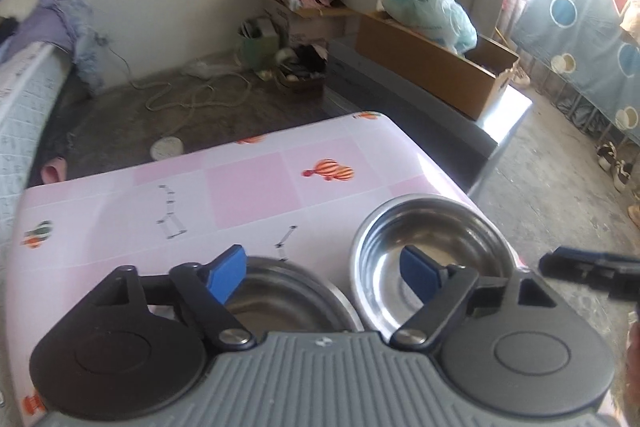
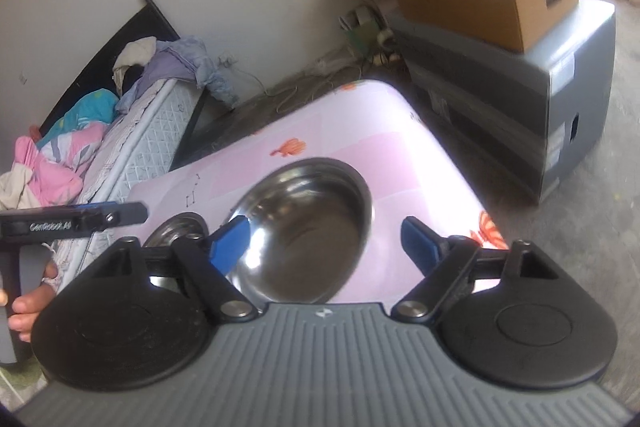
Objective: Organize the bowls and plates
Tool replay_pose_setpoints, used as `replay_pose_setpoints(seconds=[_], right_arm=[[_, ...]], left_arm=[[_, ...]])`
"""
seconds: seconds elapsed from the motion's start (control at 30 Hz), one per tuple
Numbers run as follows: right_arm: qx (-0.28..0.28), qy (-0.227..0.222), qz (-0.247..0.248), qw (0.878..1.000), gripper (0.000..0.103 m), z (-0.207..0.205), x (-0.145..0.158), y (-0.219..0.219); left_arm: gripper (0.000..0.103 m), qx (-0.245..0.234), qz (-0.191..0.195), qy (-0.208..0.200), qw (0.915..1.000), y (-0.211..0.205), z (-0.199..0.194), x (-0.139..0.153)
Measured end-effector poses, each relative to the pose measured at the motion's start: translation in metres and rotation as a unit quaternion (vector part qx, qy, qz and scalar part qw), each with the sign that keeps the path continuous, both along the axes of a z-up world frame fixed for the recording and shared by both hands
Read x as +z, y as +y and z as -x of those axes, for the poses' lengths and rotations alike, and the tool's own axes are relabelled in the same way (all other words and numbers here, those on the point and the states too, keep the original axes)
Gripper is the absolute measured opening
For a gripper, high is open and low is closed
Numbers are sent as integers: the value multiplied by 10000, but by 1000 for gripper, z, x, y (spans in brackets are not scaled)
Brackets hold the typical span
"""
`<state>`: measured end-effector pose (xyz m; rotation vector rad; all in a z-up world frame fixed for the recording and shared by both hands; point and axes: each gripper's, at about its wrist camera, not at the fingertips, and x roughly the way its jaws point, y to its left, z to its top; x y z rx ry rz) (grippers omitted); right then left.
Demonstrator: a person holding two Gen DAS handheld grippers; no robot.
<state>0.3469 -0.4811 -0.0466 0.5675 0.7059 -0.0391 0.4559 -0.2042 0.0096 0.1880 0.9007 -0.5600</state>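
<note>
Two shiny steel bowls sit side by side near the right end of a pink-checked table (image 1: pixel 248 187). The left wrist view shows one bowl (image 1: pixel 280 295) low in the middle and the other bowl (image 1: pixel 432 247) to its right. My left gripper (image 1: pixel 324 275) hovers open over the gap between them, one blue pad above each bowl, gripping nothing. In the right wrist view, my right gripper (image 2: pixel 326 243) stands open above the nearer bowl (image 2: pixel 308 227), its left pad over that bowl's rim. The second bowl (image 2: pixel 176 227) peeks out at left on the table (image 2: pixel 360 131).
A hand (image 2: pixel 32 303) holds the left tool's black body (image 2: pixel 72 221). A bed with bedding (image 2: pixel 120 131) lies left of the table. A grey cabinet (image 2: pixel 540 99) carries a cardboard box (image 2: pixel 480 3). Cables (image 1: pixel 192 95) and clutter lie on the floor beyond.
</note>
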Motion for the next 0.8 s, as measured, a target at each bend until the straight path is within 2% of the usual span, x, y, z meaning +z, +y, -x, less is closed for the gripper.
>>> replay_pose_setpoints(seconds=[0.07,0.2,0.33,0.43,0.5,0.57,0.67,0.8], right_arm=[[40,81,-148,9999,75,-6,-10,-5],[74,240,-334,9991,67,-17,-29,-6],[105,390,-539,9977,55,-25,-43,-4],[116,495,-665,9965,48,-31,-50,-4],[122,541,-710,9959,45,-35,-54,-4],[150,569,-788,9952,36,-38,-57,-4],[158,606,-922,9938,27,-42,-62,-4],[127,629,-962,9933,22,-42,-66,-3]], left_arm=[[66,-37,-37,164,9999,-14,-10,-8],[58,-138,-225,390,9989,-39,-25,-25],[40,-84,-289,620,9976,-55,-36,-39],[35,-83,-347,679,9971,-63,-40,-46],[28,-76,-395,670,9969,-66,-40,-49],[24,-15,-463,624,9970,-69,-41,-51],[22,28,-525,615,9967,-71,-42,-52],[20,36,-673,625,9958,-74,-42,-53]])
